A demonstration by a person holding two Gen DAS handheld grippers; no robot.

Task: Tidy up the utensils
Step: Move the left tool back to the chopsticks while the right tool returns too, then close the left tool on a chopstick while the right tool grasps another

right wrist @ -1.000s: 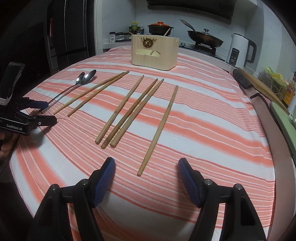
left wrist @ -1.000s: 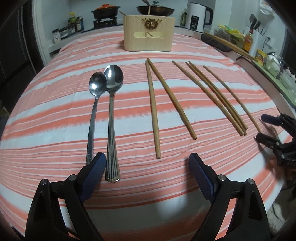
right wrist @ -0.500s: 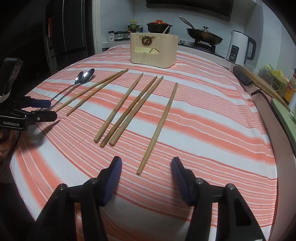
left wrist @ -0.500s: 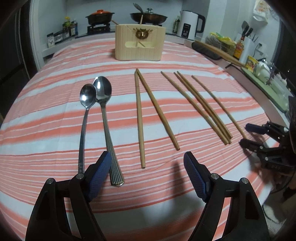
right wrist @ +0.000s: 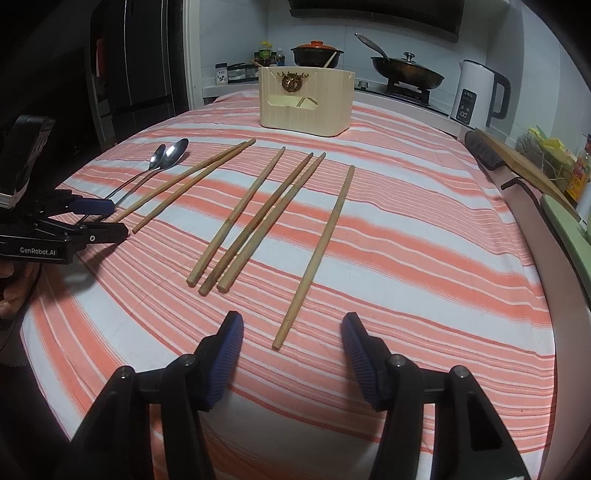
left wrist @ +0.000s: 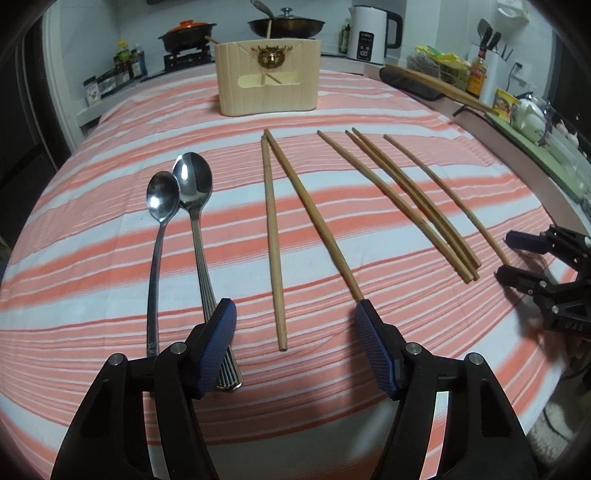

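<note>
Two metal spoons (left wrist: 192, 184) lie side by side at the left of the striped tablecloth (left wrist: 110, 236). Right of them lie a pair of wooden chopsticks (left wrist: 275, 240), a group of three (left wrist: 406, 206) and a single one (left wrist: 447, 199). My left gripper (left wrist: 295, 308) hovers low over the near end of the pair's left chopstick. Its jaws are closing and the pads touch nothing. My right gripper (right wrist: 291, 319) stands open around the near end of the single chopstick (right wrist: 319, 251). A wooden utensil holder (left wrist: 267, 79) stands at the far side.
Behind the table a counter holds a stove with an orange-lidded pot (right wrist: 317, 51), a pan (right wrist: 406, 72) and a white kettle (left wrist: 373, 35). A long wooden board (right wrist: 524, 166) and bottles line the right edge. A person's hand (right wrist: 11, 291) holds the left gripper.
Both pairs of jaws have narrowed. The left wrist view has shifted a little, and its left finger now overlaps the big spoon's handle end.
</note>
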